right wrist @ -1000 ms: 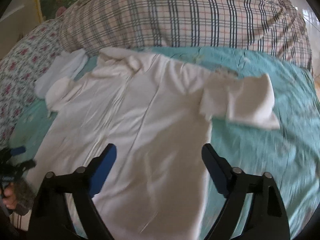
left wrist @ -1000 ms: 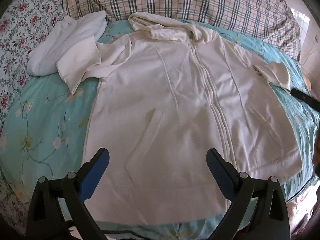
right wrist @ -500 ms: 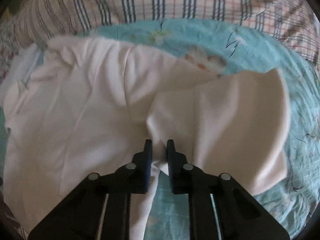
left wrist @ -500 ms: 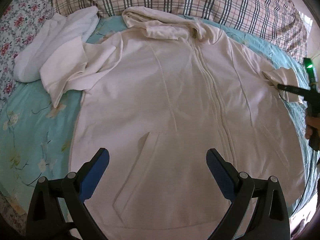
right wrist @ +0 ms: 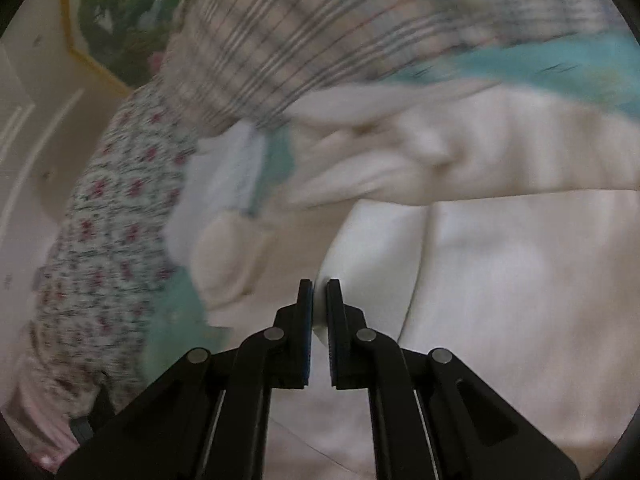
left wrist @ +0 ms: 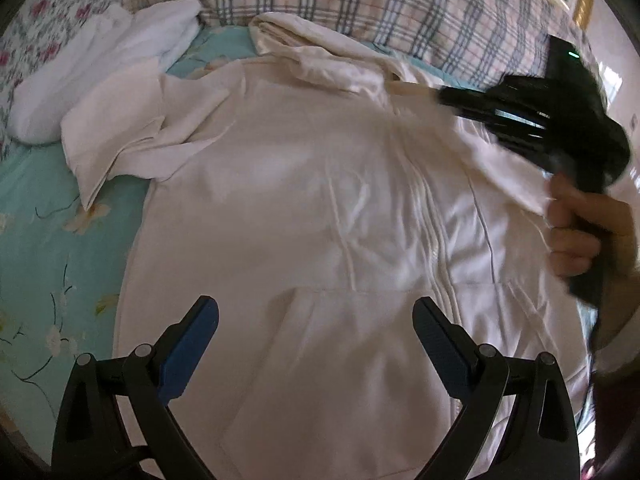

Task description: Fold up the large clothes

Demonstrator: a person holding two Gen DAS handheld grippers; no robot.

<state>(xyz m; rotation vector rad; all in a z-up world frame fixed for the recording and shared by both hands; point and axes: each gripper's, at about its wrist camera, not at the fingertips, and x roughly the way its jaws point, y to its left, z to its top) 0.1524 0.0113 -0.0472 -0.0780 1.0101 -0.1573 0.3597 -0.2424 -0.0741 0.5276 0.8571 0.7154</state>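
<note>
A cream zip-up hoodie [left wrist: 320, 220] lies front up on the bed, hood [left wrist: 320, 52] towards the pillows. My left gripper [left wrist: 316, 320] hangs open over its lower front by the pocket, with nothing between the fingers. A hand [left wrist: 580, 228] carries my right gripper [left wrist: 442, 96] in over the hoodie's chest from the right. In the right wrist view the right gripper [right wrist: 319, 296] has its jaws closing tight on a fold of the hoodie's right sleeve [right wrist: 480, 280], which is lifted. The other sleeve [left wrist: 120, 132] lies crumpled at the left.
A white folded garment [left wrist: 100, 68] lies at the back left beside the hoodie. A plaid pillow [left wrist: 400, 8] and a floral pillow [left wrist: 40, 12] line the head of the bed. Teal flowered sheet [left wrist: 52, 240] shows at the left, and the bed's near edge runs just below my left gripper.
My right gripper shut on the right sleeve and swung it left, across over the hoodie's chest. My left gripper, still open, drifted closer over the hoodie.
</note>
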